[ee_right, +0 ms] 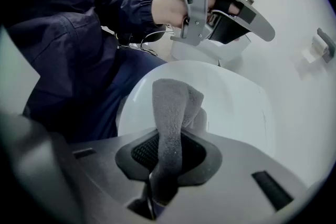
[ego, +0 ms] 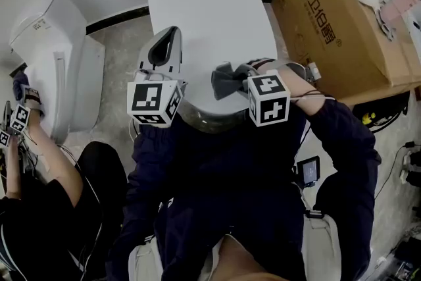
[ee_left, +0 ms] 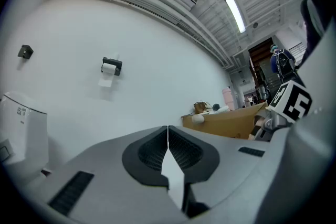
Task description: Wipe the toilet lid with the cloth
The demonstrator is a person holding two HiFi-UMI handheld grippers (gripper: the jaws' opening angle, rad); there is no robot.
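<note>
The right tongs [ee_right: 169, 152] clamp the grey cloth [ee_right: 171, 105] over the front of the toilet lid [ego: 204, 23]. The left tongs [ee_left: 168, 136], pressed together empty, hang at its left.

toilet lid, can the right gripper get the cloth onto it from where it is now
Probably yes: the right gripper, shut on the cloth, hangs over the front of the closed toilet lid with nothing between; the left gripper is off to one side.
</note>
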